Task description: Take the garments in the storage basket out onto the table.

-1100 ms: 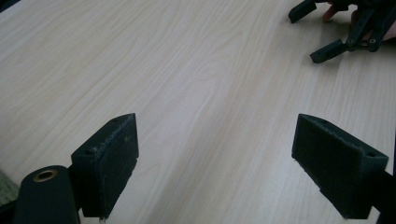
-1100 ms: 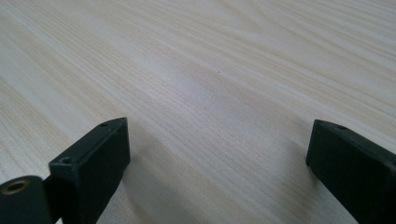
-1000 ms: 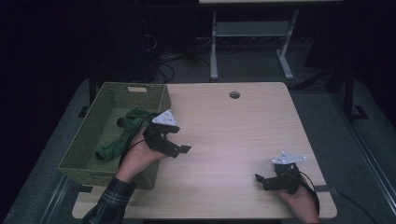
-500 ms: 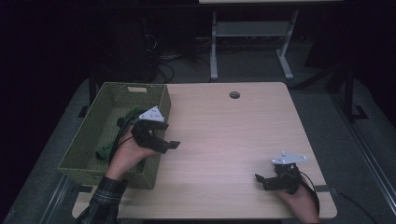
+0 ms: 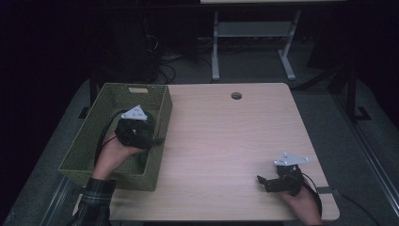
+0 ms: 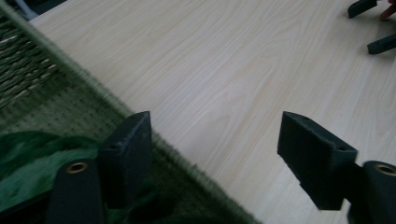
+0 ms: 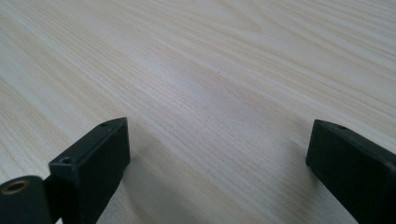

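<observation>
We see a green cloth (image 6: 32,163) crumpled in the woven green basket (image 5: 89,136), which sits at nine o'clock on the pale wooden surface (image 5: 221,141). The basket's near wall stands between the cloth and the bare wood. Our left tool (image 6: 215,154) hangs over that rim, jaws wide apart, holding nothing. Our right tool (image 7: 219,163) rests low at five o'clock, jaws equally spread and empty.
</observation>
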Tool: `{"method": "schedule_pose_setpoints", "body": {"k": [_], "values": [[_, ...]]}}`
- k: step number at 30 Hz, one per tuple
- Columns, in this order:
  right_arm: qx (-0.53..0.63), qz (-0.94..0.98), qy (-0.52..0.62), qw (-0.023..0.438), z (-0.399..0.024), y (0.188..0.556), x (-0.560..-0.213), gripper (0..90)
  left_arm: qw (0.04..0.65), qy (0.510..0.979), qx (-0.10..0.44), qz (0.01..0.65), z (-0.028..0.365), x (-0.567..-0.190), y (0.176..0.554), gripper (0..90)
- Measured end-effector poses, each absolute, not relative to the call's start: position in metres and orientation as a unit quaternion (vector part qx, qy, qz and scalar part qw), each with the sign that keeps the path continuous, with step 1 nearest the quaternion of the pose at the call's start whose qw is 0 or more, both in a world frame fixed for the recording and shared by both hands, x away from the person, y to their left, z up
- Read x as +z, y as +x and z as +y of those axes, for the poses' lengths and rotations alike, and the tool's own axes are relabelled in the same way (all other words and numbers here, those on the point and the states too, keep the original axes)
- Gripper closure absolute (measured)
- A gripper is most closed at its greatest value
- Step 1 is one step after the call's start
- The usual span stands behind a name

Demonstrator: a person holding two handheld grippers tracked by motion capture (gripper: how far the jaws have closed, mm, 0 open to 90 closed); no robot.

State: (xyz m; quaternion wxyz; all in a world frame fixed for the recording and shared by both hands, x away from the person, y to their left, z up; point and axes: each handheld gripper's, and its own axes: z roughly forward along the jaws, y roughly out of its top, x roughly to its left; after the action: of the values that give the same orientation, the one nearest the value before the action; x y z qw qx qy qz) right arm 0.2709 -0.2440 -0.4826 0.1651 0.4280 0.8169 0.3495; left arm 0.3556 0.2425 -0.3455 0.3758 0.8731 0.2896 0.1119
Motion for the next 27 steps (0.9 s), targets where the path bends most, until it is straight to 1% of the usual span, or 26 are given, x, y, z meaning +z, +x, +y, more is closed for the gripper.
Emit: {"method": "schedule_pose_setpoints", "body": {"k": [10, 11, 12, 14, 20, 27], "values": [[0.35, 0.817, 0.428, 0.165, -0.244, 0.271, -0.483, 6.1, 0.372, 0.866, 0.127, 0.31, 0.268, -0.347, 0.358, 35.2], [0.349, 0.817, 0.428, 0.165, -0.244, 0.271, -0.483, 6.1, 0.367, 0.867, 0.13, 0.31, 0.271, -0.347, 0.359, 35.8], [0.35, 0.817, 0.428, 0.165, -0.244, 0.271, -0.483, 6.0, 0.363, 0.868, 0.131, 0.312, 0.274, -0.348, 0.359, 40.1], [0.349, 0.817, 0.428, 0.165, -0.244, 0.271, -0.483, 6.1, 0.356, 0.869, 0.137, 0.315, 0.281, -0.35, 0.359, 40.7], [0.349, 0.817, 0.428, 0.165, -0.244, 0.271, -0.483, 6.1, 0.333, 0.87, 0.152, 0.331, 0.296, -0.356, 0.361, 46.6], [0.349, 0.817, 0.428, 0.165, -0.244, 0.271, -0.483, 6.1, 0.321, 0.867, 0.158, 0.348, 0.312, -0.361, 0.36, 47.7]]}}
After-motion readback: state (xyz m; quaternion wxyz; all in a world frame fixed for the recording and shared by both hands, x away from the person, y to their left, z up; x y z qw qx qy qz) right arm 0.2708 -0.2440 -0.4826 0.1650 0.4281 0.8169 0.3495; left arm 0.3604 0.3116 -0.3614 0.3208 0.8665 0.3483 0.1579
